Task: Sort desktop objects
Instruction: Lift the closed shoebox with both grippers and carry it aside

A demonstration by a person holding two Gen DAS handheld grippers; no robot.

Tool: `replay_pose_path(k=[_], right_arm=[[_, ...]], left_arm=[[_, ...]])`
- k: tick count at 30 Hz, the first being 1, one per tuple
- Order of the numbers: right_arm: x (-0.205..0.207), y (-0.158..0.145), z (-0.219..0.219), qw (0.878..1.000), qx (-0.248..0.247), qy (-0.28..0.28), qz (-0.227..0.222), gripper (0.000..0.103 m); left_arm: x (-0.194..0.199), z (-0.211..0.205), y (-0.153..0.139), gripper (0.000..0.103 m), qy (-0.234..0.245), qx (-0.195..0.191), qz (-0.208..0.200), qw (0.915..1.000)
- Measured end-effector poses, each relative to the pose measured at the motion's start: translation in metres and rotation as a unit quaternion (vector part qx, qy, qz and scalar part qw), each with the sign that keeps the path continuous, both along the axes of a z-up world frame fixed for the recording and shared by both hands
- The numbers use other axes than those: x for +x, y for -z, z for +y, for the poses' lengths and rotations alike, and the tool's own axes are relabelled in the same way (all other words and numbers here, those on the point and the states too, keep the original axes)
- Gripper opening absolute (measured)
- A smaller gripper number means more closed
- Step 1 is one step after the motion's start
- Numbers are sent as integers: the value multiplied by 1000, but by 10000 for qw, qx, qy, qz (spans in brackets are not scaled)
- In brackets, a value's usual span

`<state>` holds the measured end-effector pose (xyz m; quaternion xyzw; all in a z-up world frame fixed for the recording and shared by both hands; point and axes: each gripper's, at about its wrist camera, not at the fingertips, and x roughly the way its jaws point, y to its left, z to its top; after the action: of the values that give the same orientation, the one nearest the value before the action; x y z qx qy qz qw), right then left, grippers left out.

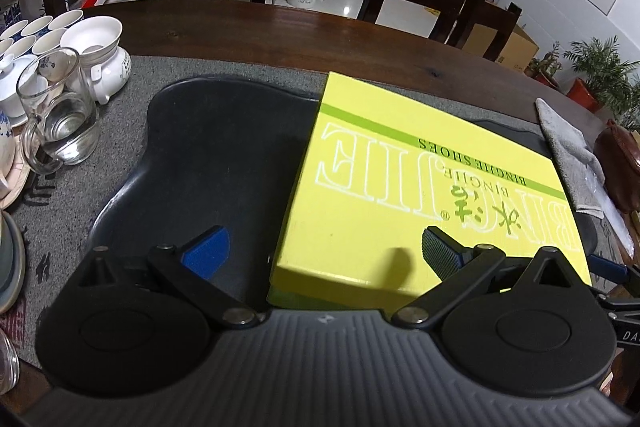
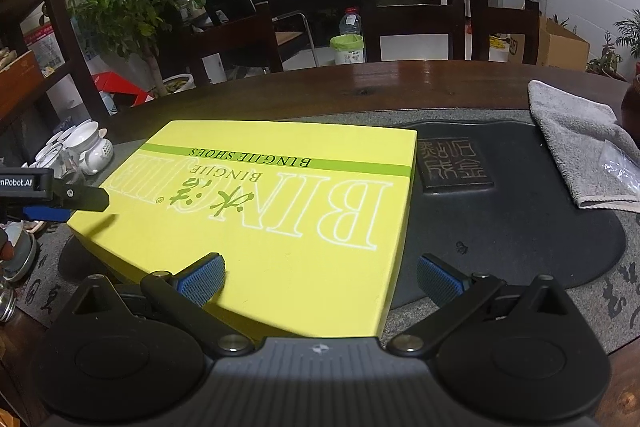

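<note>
Shoebox (image 2: 260, 219) lid on, untouched on tray (image 1: 208, 163); left gripper (image 1: 326, 251) and right gripper (image 2: 320, 277) both spread wide, empty. Sorting barely begun, I'd guess.

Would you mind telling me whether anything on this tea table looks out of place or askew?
Yes: a yellow shoe box lies skewed across the dark tea tray, an odd fit among the teaware. A grey cloth lies rumpled at the tray's right edge. Nothing looks spilled or damaged.
</note>
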<state>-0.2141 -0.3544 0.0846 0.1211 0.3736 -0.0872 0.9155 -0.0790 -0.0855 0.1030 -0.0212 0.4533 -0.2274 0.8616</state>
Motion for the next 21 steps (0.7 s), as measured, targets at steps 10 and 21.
replay_pose_path(k=[10,21], right_arm=[[-12,2,3,9999,68,83,-38,103],[-45,4,-5,9991,78,400,-91,103]], left_arm=[[-13,11,3,102,-71,36,43,10000],[-19,41,5,102,-340,142,-89,9993]])
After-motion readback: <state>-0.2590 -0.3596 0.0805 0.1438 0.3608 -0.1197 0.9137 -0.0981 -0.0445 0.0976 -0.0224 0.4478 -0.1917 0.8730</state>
